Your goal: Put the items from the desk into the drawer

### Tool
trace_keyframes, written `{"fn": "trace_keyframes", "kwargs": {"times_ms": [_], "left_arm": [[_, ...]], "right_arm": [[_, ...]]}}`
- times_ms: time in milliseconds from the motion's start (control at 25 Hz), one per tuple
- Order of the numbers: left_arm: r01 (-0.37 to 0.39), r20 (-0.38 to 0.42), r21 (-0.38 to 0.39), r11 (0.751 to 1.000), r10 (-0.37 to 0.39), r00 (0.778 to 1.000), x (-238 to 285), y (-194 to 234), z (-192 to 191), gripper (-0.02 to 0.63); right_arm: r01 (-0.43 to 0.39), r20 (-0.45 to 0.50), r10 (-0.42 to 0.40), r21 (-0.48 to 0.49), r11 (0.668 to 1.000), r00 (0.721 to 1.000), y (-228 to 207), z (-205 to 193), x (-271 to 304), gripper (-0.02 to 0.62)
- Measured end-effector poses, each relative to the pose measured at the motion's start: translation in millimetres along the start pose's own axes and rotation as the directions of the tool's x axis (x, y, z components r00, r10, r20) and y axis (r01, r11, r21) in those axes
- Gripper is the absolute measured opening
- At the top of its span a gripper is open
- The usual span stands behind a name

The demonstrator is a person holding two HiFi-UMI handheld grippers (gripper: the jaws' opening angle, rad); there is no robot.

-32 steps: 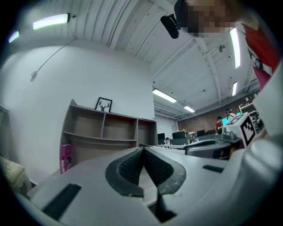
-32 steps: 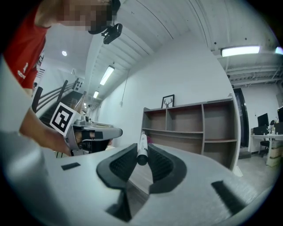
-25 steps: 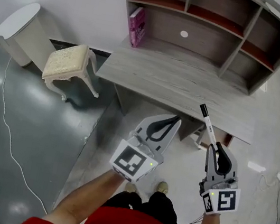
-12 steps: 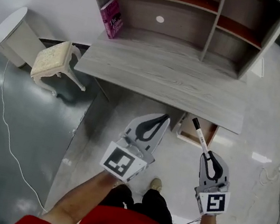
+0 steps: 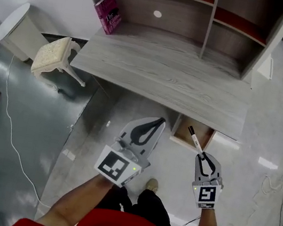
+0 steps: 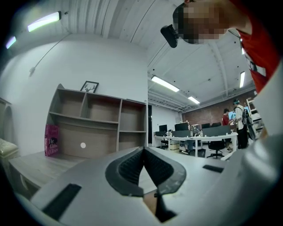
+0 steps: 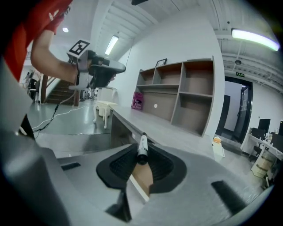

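My right gripper is shut on a black-and-white marker pen, which sticks out forward over the open drawer under the desk's front edge. The drawer's brown inside shows below the jaws in the right gripper view. My left gripper is shut with nothing in it, held in the air left of the drawer, below the desk. The grey wooden desktop carries only a pink book leaning at its back left.
A shelf unit stands on the back of the desk. A cream stool and a round white table stand at the left. A white cable runs over the grey floor. My feet are below the grippers.
Both grippers have drawn back and down from the desk. The marker's tip now lies over the open drawer, which shows more fully beneath the desk edge.
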State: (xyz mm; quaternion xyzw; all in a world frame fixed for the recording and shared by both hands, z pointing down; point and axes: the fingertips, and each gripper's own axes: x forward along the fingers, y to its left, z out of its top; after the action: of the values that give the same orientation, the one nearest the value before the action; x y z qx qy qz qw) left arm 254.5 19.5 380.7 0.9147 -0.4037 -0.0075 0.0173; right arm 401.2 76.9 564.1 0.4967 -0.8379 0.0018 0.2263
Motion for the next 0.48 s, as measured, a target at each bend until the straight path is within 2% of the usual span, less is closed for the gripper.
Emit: {"fn": "trace_keyframes", "kwargs": {"times_ms": [280,480], "left_arm": [[-0.046,-0.043,0.004,0.999,0.047,0.998,10.1,5.7,-16.5,0.008],[-0.075,-0.081,0.003,0.997,0.075,0.994,14.6,18.8,-27.9,0.008]], "right_arm": [[-0.043,-0.101,0.041,-0.022,0.999,0.994,-3.1,-51.7,49.1,0.075],[-0.068,-0.135,0.064,-0.023,0.997,0.989,-9.6,-68.9,87.0,0.075]]}}
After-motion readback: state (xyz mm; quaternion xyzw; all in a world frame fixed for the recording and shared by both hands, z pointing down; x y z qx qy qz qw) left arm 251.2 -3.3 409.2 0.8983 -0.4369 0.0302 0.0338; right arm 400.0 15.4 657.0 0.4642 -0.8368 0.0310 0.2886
